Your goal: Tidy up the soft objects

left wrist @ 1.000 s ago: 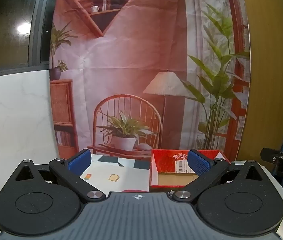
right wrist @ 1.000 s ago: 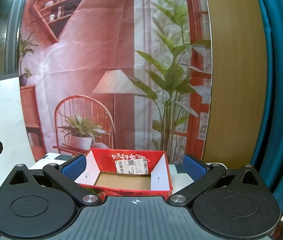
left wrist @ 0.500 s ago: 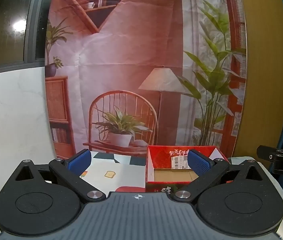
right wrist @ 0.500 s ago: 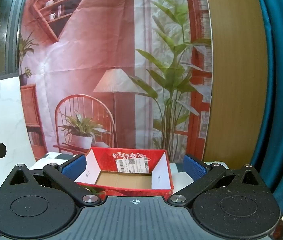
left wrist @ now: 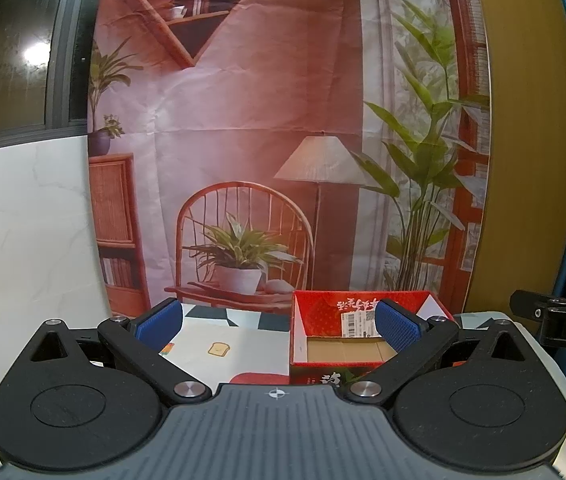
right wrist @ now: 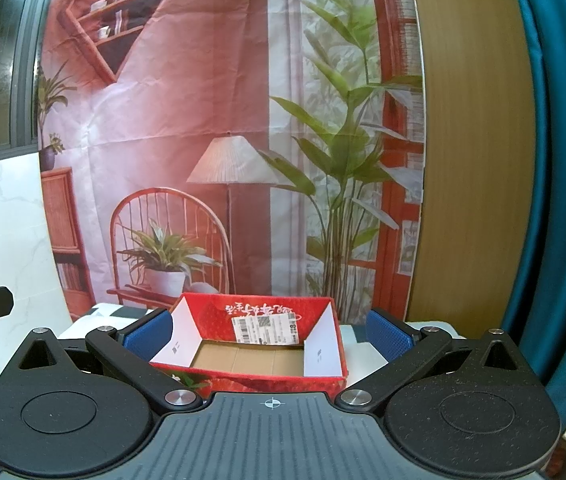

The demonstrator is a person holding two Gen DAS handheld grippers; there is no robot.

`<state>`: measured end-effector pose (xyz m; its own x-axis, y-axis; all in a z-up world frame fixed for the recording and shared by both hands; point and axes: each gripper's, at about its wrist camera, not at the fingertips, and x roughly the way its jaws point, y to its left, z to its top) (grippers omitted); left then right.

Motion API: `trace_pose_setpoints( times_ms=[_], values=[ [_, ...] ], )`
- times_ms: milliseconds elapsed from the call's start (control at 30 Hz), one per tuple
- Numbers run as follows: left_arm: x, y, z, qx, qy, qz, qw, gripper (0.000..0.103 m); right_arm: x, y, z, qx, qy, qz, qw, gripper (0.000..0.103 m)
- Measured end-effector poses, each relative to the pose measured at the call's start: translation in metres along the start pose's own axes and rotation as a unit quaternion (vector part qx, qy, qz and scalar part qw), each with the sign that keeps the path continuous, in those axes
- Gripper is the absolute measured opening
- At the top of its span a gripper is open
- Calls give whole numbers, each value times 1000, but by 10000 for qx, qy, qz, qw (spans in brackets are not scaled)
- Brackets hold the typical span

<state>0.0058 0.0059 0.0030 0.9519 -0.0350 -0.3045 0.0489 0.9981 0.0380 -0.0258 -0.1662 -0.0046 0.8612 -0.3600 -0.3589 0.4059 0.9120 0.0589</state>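
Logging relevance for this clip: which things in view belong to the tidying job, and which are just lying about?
Job:
red box, open, nothing visible inside
left tool, open
right tool, open
No soft objects clearly in view.

Lying about:
printed backdrop
patterned tablecloth
teal curtain

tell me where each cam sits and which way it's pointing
Left wrist: rides the left gripper, facing the printed backdrop; open blue pads, red cardboard box ahead-right, right gripper's black edge at far right.
Right wrist: rides the right gripper, same heading; box centred between open pads.
Shared: box, backdrop, teal curtain.
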Motion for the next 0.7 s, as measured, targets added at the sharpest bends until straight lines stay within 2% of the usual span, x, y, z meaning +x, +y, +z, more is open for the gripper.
trace_pose_setpoints(
  times_ms=[700],
  values=[
    [0, 0, -2, -6, -5, 12, 10000, 103, 1, -1, -1, 6, 11, 5, 10000, 103]
  ],
)
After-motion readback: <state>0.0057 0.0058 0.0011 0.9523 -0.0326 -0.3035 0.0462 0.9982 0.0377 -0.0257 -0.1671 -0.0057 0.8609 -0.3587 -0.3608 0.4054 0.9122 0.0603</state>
